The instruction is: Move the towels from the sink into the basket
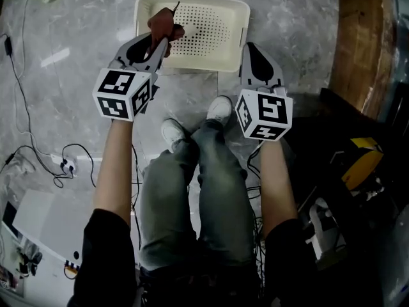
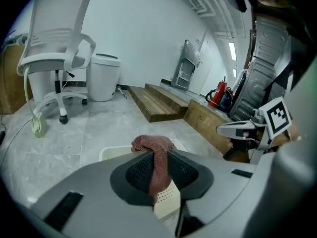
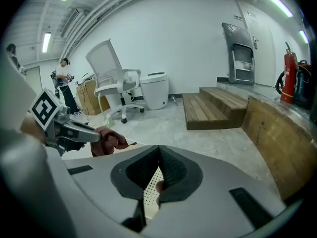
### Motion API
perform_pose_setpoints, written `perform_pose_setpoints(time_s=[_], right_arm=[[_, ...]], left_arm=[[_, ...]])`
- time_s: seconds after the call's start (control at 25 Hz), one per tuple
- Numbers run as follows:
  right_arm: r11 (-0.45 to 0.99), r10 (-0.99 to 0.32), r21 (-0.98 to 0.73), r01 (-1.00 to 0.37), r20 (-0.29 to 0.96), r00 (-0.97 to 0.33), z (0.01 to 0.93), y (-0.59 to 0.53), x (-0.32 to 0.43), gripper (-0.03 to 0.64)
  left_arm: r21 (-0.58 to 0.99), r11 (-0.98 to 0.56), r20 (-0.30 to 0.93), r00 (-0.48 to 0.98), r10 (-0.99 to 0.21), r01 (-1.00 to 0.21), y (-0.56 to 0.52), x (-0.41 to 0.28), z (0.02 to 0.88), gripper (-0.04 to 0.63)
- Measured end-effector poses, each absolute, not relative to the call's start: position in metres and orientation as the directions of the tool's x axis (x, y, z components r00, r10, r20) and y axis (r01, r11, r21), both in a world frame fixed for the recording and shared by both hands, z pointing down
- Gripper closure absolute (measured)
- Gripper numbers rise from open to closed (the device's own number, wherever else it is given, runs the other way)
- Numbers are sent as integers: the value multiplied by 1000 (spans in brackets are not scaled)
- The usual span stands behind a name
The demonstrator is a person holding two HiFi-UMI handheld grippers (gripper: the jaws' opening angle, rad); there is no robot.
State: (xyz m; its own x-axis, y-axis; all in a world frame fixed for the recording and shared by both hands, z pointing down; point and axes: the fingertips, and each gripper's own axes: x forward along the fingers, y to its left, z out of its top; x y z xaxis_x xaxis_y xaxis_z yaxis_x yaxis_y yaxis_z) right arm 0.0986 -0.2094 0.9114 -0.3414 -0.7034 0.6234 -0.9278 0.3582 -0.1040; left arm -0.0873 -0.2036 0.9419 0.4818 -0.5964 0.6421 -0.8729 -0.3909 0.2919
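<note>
A white perforated basket [image 1: 238, 10] stands on the marble floor in front of my feet. My left gripper [image 1: 163, 43] is shut on a reddish-brown towel [image 1: 165, 25], which it holds bunched over the basket's left part. In the left gripper view the towel [image 2: 157, 160] hangs pinched between the jaws of the left gripper [image 2: 159, 155], above the basket rim [image 2: 110, 152]. My right gripper [image 1: 246, 47] hovers at the basket's right edge, its jaws together with nothing in them. In the right gripper view the right gripper [image 3: 159, 148] is shut, and the towel [image 3: 106, 139] shows at left. No sink is in view.
My legs and white shoes [image 1: 220, 109] are just behind the basket. Cables and a power strip [image 1: 64, 166] lie on the floor at left. An office chair [image 2: 52, 58], a white bin [image 2: 104, 76], wooden steps [image 2: 158, 100] and fire extinguishers [image 2: 218, 93] stand farther off.
</note>
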Motion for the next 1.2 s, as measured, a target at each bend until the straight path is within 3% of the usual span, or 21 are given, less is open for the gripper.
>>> perform_pose_setpoints(time_s=[0.44,0.52,0.6,0.84,1.08,1.2], right_arm=[[375,-689,-108,-921,632,-355,993,-216,95,601],[378,-687,-108,-920,634,-357,998,-216,95,601],[379,-687,-105,-919,634,-356,1001,-217,96,601],[383,-686,-107,-918,632,-360,1002,-222,97,601],[392,-689,-100,-915,627,-364,995,-226,96,601],[394,-689,-101,-914,625,-366,982,-222,96,601]], left_arm=[[267,-390,676,460,-575,-881,-206,-92,1037,494],[266,-395,686,460,-563,-880,-205,-91,1046,461],[254,-405,698,457,-552,-878,-204,-91,1052,377],[270,-391,703,458,-545,-880,-205,-90,1057,316],[267,-379,688,451,-569,-886,-208,-94,1048,321],[271,-369,682,448,-577,-889,-205,-97,1033,378]])
